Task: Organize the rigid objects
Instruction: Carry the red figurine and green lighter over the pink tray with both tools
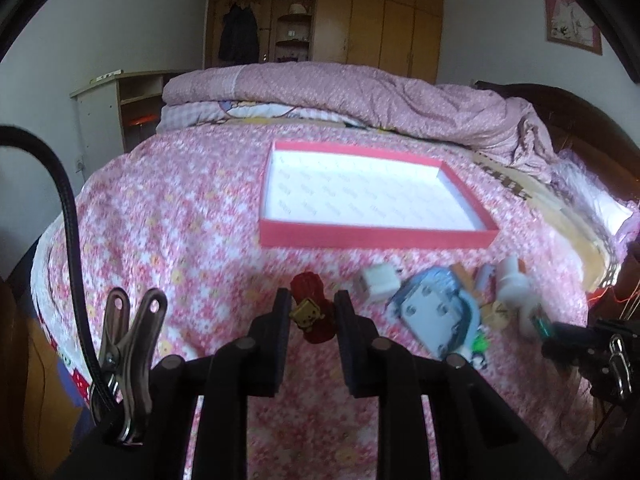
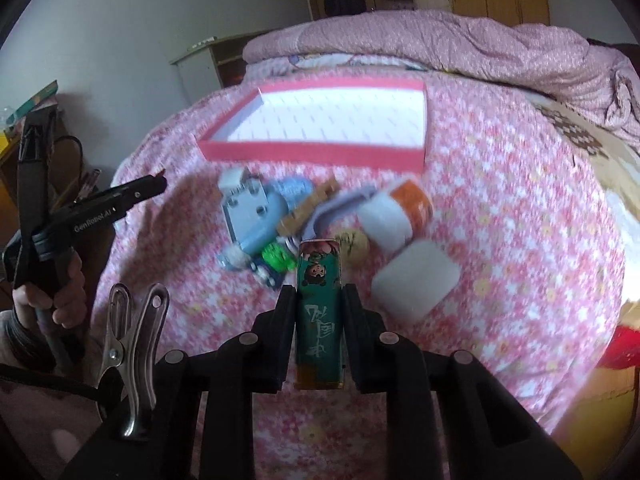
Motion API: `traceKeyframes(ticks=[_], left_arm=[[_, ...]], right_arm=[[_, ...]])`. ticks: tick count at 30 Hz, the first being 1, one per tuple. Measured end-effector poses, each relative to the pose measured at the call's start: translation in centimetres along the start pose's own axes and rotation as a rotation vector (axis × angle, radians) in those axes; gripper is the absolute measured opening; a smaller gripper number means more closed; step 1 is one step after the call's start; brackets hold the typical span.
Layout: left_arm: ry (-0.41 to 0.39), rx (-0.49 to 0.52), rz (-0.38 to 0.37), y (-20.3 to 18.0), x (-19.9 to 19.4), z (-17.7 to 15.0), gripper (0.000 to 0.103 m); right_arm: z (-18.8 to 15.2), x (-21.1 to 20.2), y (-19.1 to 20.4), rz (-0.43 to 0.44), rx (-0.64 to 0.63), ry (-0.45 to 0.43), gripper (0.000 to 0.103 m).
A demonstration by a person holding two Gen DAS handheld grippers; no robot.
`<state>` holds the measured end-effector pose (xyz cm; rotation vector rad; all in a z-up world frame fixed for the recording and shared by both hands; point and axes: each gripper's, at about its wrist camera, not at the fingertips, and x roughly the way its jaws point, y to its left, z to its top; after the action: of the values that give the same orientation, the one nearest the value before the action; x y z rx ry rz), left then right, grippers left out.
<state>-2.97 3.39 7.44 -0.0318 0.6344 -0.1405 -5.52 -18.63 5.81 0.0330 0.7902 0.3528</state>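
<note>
Bed (image 1: 168, 216) wearing a pink floral sheet, pink quilt (image 1: 360, 96) lying folded along its far side, wooden wardrobe (image 1: 384, 20) standing behind, dark coat (image 1: 239, 34) hanging there, white walls (image 1: 100, 20) catching daylight, framed picture (image 1: 573, 18) hanging at right.

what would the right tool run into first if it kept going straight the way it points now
Probably the clutter pile: the right tool, shut on the green lighter, points down toward the round tan piece and white-capped bottle, with the red box beyond. Depth is unclear.
</note>
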Motion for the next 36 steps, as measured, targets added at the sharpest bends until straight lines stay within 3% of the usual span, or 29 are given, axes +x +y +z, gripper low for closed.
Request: traceKeyframes(ticks=[12,26,36], left_arm=[[-0.004,0.079,-0.015,-2.0,1.3,5.6,0.023],[0.056,0.123,-0.045,-2.8,10.6,10.4,0.023],[0.123,0.121,-0.035,-2.7,16.5,11.5,0.023]], right_arm=[[6.4,0.0,-1.7,-0.012,-0.002,-0.032,0.024],[14.2,6.5,-5.8,-0.051,0.067,0.010,0.024],[17.9,12.3,-7.2,-0.051,0.070,0.078,0.024]])
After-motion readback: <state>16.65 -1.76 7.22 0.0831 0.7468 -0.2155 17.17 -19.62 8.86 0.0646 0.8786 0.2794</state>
